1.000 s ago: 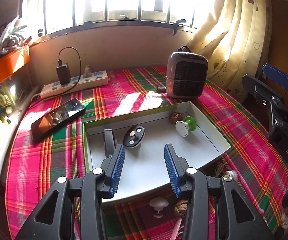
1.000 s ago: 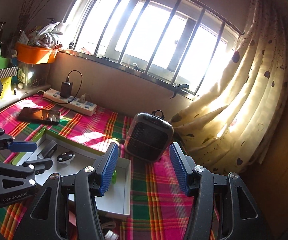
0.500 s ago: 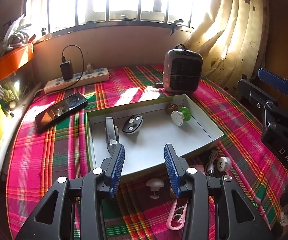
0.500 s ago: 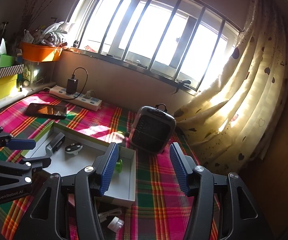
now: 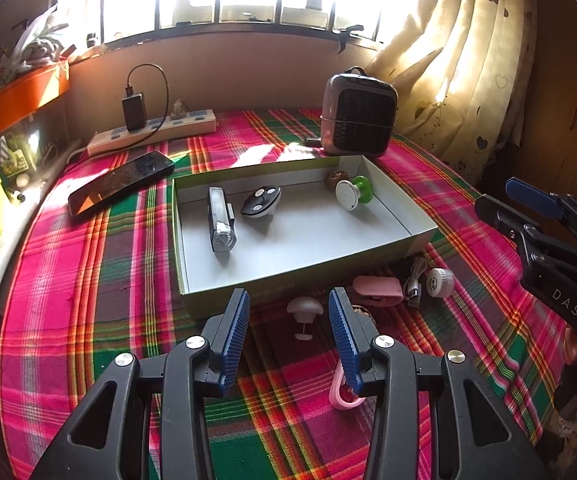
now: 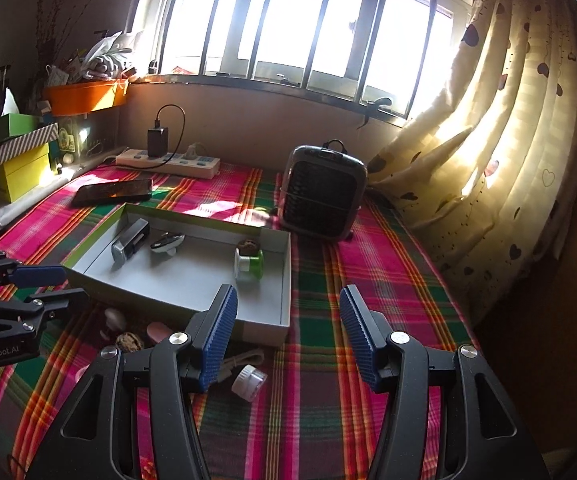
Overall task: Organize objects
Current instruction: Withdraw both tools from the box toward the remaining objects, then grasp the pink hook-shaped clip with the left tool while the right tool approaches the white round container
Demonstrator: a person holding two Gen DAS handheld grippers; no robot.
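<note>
An open box (image 5: 404, 216) (image 6: 286, 280) on the plaid cloth holds a silver lighter-like device (image 5: 220, 224), a black key fob (image 5: 260, 202), a walnut (image 5: 333, 179) and a green-and-white spool (image 5: 352, 194). In front of it lie a white knob (image 5: 304, 312), a pink case (image 5: 378, 289), a cable plug (image 5: 414, 284), a white cap (image 5: 439, 282) (image 6: 249, 381), a pink clip (image 5: 340, 392) and a walnut (image 6: 129, 342). My left gripper (image 5: 288, 332) is open and empty, above the white knob. My right gripper (image 6: 288, 332) is open and empty, right of the box.
A small grey heater (image 5: 358, 116) stands behind the box. A phone (image 5: 122, 186) and a power strip (image 5: 152, 132) with a charger lie at the back left. Yellow and striped boxes (image 6: 12, 156) sit on the left ledge. A curtain (image 6: 488, 152) hangs at the right.
My left gripper has pulled back from over the box toward the table's front, bringing the loose items before the box into view. My right gripper has pulled back too. Both stay open.
</note>
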